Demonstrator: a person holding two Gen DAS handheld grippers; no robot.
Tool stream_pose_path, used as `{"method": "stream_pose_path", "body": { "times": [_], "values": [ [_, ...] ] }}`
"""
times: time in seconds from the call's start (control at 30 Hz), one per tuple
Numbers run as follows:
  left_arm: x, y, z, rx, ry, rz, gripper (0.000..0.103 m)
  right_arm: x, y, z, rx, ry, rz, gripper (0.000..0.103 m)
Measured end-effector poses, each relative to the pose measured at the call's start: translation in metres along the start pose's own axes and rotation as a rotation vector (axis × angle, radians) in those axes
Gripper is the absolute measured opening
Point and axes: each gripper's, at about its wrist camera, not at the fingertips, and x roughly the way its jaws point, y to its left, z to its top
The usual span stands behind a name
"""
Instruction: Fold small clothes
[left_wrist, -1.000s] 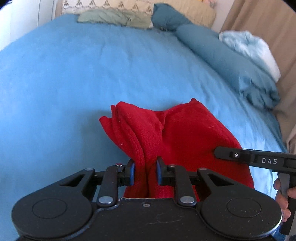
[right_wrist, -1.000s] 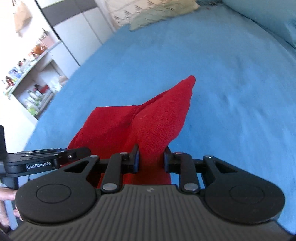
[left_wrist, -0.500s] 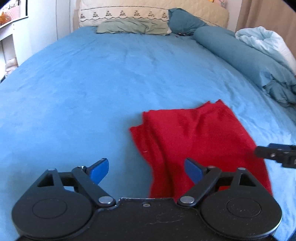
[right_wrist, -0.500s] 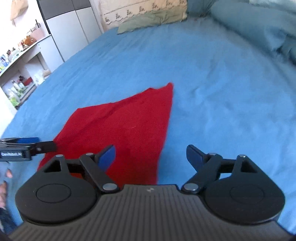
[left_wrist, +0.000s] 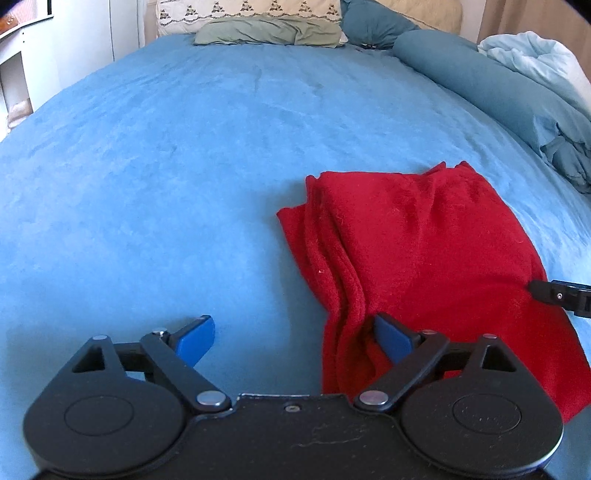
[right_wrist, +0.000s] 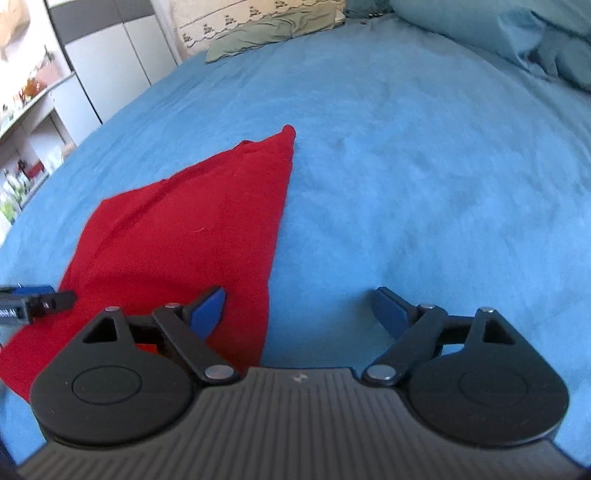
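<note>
A red knitted garment (left_wrist: 417, 251) lies folded flat on the blue bed cover (left_wrist: 166, 166); its left edge is bunched in ridges. My left gripper (left_wrist: 293, 332) is open and empty at the garment's near left corner, with the right fingertip (left_wrist: 391, 336) over the cloth. In the right wrist view the garment (right_wrist: 184, 236) lies to the left. My right gripper (right_wrist: 299, 304) is open and empty at its near right edge, with the left fingertip (right_wrist: 208, 308) over the cloth. Each gripper's tip shows in the other's view.
Pillows (left_wrist: 266, 31) lie at the head of the bed. A rolled teal duvet (left_wrist: 480, 81) and a pale blue blanket (left_wrist: 535, 59) lie along the right side. White cupboards and shelves (right_wrist: 44, 96) stand left of the bed.
Both grippers were shut on the lifted red garment one second ago. They have opened and let it go; it now lies flat on the bed, and both grippers have drawn back a little.
</note>
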Motion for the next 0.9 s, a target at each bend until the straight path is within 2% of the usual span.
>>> {"method": "stream_pose_path", "body": {
  "times": [0.13, 0.23, 0.37, 0.47, 0.53, 0.7, 0.9],
  "values": [
    [-0.011, -0.004, 0.0, 0.026, -0.024, 0.025, 0.096, -0.01, 0.004, 0.009, 0.015, 0.012, 0.006, 0.103],
    [-0.033, -0.01, 0.002, 0.049, -0.069, 0.056, 0.095, -0.04, 0.014, 0.015, -0.004, -0.061, 0.036, 0.102],
    [-0.089, -0.023, 0.013, 0.078, -0.154, 0.085, 0.097, -0.088, 0.031, 0.028, -0.02, -0.113, 0.038, 0.103],
    [-0.139, -0.026, 0.024, 0.023, -0.19, 0.032, 0.103, -0.124, 0.043, 0.032, -0.05, -0.125, 0.023, 0.103],
    [-0.171, -0.031, 0.027, -0.001, -0.219, 0.04, 0.103, -0.151, 0.05, 0.031, -0.061, -0.131, 0.016, 0.103],
    [-0.232, -0.053, 0.016, 0.03, -0.261, 0.111, 0.103, -0.211, 0.062, 0.023, -0.04, -0.139, -0.035, 0.103],
    [-0.27, -0.061, -0.014, -0.021, -0.238, 0.107, 0.103, -0.272, 0.083, 0.001, -0.083, -0.16, -0.164, 0.103]
  ]
}}
